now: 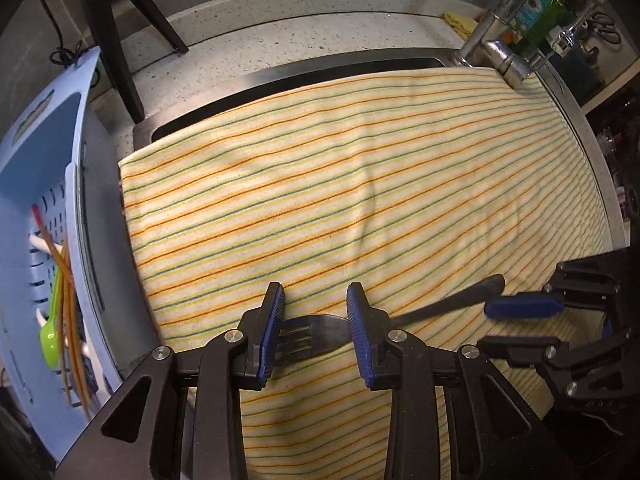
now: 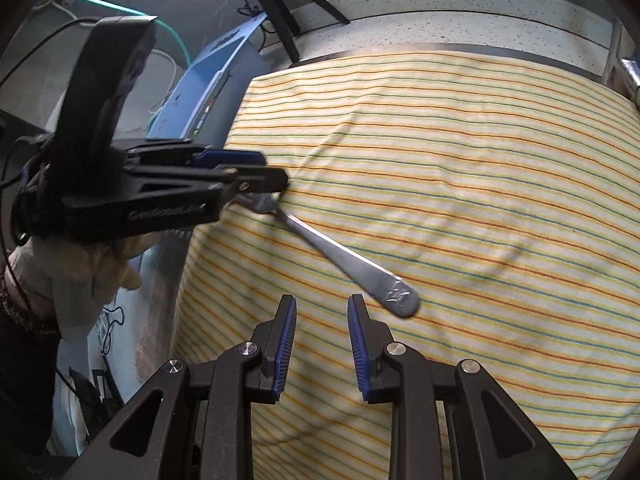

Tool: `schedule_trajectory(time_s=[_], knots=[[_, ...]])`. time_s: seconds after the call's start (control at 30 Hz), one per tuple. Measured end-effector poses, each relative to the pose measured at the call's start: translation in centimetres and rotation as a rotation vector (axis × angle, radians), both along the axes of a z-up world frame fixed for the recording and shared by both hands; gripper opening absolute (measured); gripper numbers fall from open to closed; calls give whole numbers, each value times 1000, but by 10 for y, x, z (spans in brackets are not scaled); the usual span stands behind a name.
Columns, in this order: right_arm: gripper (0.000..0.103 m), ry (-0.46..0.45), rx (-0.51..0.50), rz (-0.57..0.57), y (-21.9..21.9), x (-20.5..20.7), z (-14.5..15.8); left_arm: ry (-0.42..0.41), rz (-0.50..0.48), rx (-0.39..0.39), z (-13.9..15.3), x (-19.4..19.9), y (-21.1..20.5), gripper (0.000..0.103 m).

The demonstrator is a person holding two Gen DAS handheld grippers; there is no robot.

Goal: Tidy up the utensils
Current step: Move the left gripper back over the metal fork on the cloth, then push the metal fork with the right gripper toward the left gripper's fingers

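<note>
One steel fork (image 2: 332, 252) lies flat on the yellow striped cloth (image 1: 360, 184) spread over the sink on the speckled surface (image 1: 280, 36). Left tool (image 1: 316, 312) straddles the fork's tine end, blue pads either side, a gap showing, not clamped. Right tool (image 2: 322, 320) is parted and empty, hovering just beside the handle end, fingertips apart from it. Blue perforated plastic basket (image 1: 52, 128) sits left of the cloth, holding a green spoon (image 1: 50, 340) and chopsticks (image 1: 70, 320).
</note>
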State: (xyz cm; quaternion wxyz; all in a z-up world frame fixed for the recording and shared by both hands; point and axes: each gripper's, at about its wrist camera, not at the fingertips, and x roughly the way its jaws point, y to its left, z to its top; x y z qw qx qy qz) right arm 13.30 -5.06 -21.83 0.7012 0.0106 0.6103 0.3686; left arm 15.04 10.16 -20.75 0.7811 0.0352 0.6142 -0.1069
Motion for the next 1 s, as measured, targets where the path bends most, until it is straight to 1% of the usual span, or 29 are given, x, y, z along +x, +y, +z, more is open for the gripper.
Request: schedule_trajectory(time_s=[0.13,0.3,0.4,0.53,0.63,0.7,0.73,0.8,0.87,1.0], knots=[[24,-8,-1,-16,-3,8,0,6,-6,-15,1,-19,-1,31],[24,-48,-14,-27,-2,17,3,12,-3,-43,3,-40,1,31],[24,-3,12,-33,-5,22,4,5,-1,-42,2,-44,1,31],[24,34,32,19,-4,10,5,-10,17,-32,2,-45,4,31],[24,55,21,42,-5,2,1,3,15,-56,1,-40,3,31],[24,49,6,25,-7,4,-4,14,-6,-69,1,-44,-1,31],[24,58,19,3,-10,7,-5,17,-19,-68,1,-47,-4,31],[24,74,43,-30,-14,14,-5,29,-45,-91,0,-54,-11,31],[24,68,44,-56,-15,19,-4,28,-48,-98,0,-62,-16,31],[24,61,44,-64,-11,25,-3,29,-54,-114,-3,-75,-25,31]])
